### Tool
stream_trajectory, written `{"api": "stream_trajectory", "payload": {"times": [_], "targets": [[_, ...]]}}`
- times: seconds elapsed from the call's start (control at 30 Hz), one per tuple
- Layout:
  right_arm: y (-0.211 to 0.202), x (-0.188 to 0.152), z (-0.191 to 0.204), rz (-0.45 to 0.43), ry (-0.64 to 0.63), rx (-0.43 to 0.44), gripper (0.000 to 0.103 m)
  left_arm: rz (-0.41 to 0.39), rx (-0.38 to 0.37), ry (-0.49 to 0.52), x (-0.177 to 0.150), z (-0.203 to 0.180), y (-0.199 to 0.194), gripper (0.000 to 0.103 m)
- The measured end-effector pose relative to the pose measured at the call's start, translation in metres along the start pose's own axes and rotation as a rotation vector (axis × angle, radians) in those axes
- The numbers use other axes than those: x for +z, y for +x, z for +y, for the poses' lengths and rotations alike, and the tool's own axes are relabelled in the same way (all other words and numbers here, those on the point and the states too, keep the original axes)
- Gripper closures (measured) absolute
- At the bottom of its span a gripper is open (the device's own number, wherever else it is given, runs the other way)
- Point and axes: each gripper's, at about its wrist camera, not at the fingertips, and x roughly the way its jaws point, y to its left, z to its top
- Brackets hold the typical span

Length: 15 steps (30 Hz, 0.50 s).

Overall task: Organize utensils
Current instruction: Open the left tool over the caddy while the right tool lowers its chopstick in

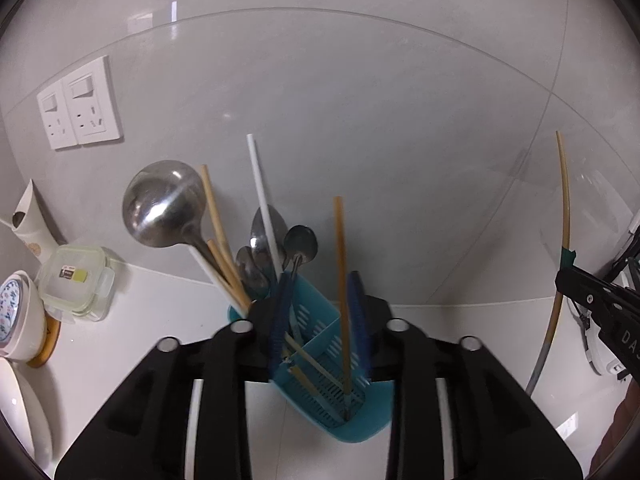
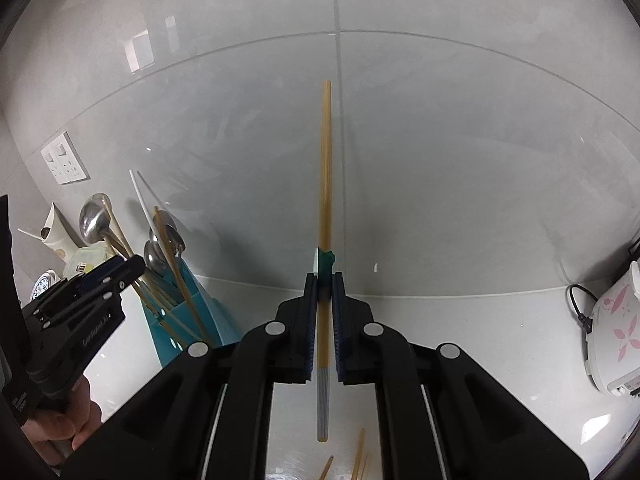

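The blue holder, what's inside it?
In the blue holder: chopsticks, spoons and a big ladle. The left tongs hide part of it, so their lower ends can't all be seen.

Right gripper (image 2: 323, 320): clamped on upright bamboo chopstick (image 2: 325, 168). Teal utensil holder (image 2: 208, 312), spoons and chopsticks contained, at left beside left gripper (image 2: 120, 276).

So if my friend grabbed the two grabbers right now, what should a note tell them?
Left gripper: open, over the blue holder; one chopstick stands between its fingers, tip already in the holder.
Right gripper: shut on a chopstick with green tape, held upright beside the holder.
Done: the ladle, spoons and several chopsticks are in the holder.
Left: drop the taped chopstick in, then collect the loose chopsticks lying on the counter.
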Motion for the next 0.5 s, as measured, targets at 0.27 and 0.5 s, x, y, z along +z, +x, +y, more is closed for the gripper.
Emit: {"api": "stream_trajectory", "payload": {"times": [0.27, 0.5], "targets": [[0.000, 0.011, 0.020, -0.033, -0.019, 0.070, 0.096, 0.028, 0.048, -0.010, -0.003, 0.016, -0.023, 0.032], [0.002, 0.021, 0.044, -0.059, -0.050, 0.131, 0.096, 0.035, 0.081, -0.025, -0.007, 0.037, -0.041, 0.011]]}}
